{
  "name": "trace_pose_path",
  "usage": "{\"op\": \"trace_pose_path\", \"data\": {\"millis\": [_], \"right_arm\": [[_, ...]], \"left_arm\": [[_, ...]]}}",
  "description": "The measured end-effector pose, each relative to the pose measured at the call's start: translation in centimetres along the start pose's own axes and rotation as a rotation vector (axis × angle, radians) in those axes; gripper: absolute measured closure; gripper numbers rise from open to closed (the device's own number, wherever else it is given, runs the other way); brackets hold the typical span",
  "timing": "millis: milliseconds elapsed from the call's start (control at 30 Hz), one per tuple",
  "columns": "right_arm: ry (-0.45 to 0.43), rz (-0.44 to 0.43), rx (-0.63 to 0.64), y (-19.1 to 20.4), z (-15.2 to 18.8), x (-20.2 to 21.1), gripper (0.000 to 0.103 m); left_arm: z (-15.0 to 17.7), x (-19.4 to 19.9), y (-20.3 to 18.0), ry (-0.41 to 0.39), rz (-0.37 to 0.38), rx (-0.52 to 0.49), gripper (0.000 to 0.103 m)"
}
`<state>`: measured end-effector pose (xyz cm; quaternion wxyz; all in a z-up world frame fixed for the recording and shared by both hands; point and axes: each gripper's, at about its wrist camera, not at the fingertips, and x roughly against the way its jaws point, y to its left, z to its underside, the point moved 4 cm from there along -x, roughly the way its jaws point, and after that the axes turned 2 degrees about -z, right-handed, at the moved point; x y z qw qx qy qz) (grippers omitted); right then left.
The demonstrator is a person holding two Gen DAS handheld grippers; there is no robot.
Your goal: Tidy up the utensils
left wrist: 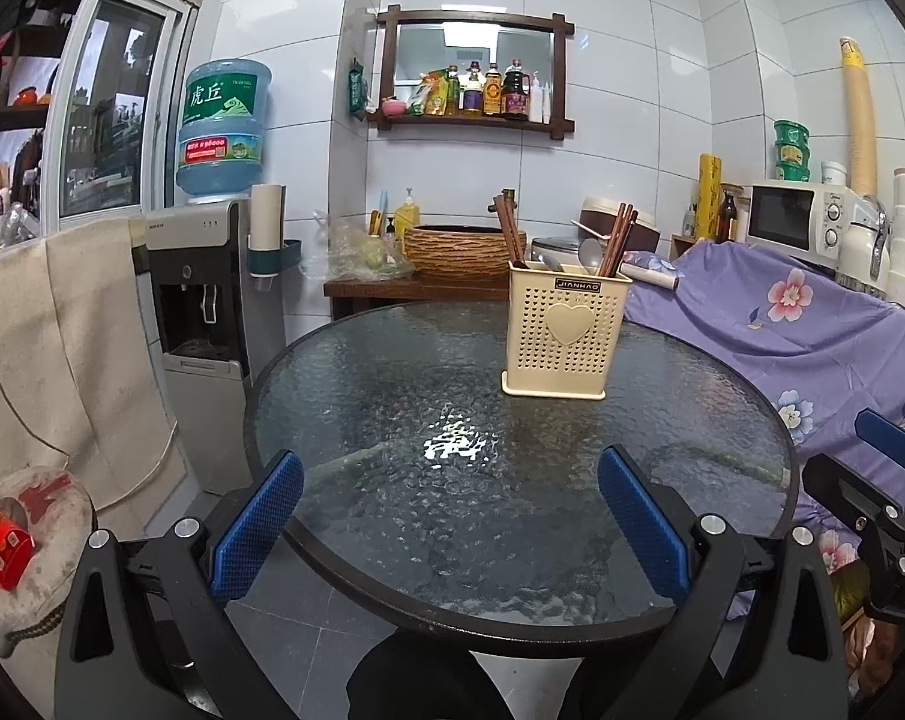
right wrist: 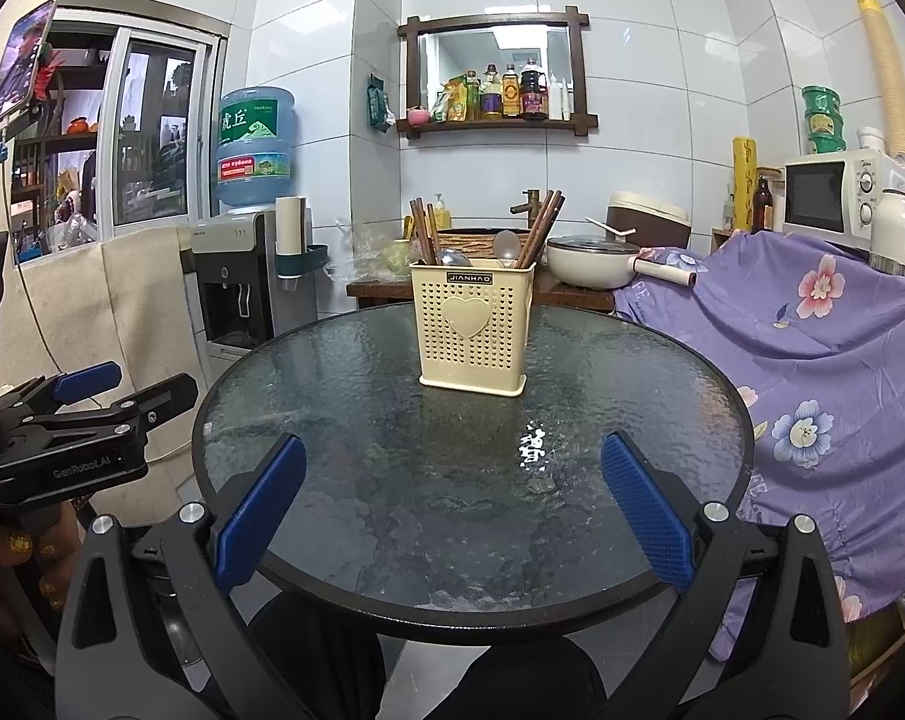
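A cream perforated utensil holder point(left wrist: 563, 339) with a heart on its front stands upright on the round glass table point(left wrist: 392, 372), toward the far side. It holds brown chopsticks point(left wrist: 508, 228) and metal spoons point(left wrist: 590, 255). It also shows in the right wrist view point(right wrist: 473, 327), with chopsticks point(right wrist: 542, 228) and spoons point(right wrist: 505, 247) in it. My left gripper point(left wrist: 449, 525) is open and empty over the table's near edge. My right gripper point(right wrist: 452, 516) is open and empty, also at the near edge. Each gripper shows at the other view's side.
A water dispenser point(left wrist: 206, 312) stands left of the table beside a draped cloth point(left wrist: 62, 330). A purple floral cover point(left wrist: 812, 324) lies to the right. Behind are a wooden counter with a woven basin point(left wrist: 458, 249), a pan point(right wrist: 590, 261) and a microwave point(left wrist: 800, 219).
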<state>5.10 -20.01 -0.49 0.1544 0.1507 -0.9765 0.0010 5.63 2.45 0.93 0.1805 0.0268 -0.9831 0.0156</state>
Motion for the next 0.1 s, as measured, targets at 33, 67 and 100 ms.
{"op": "trace_pose_path", "data": {"millis": [33,67,100], "right_arm": [[0.002,-0.002,-0.001,-0.03,-0.01,-0.07,0.006],[0.002,-0.002,-0.001,-0.03,0.00,-0.06,0.006],[0.001,0.000,0.000,-0.04,-0.02,-0.07,0.006]], "left_arm": [[0.03,-0.02,0.02,0.001,-0.002,-0.001,0.006],[0.07,-0.04,0.03,0.002,-0.004,-0.002,0.006],[0.09,-0.06,0.03,0.003,-0.003,-0.003,0.006]]}}
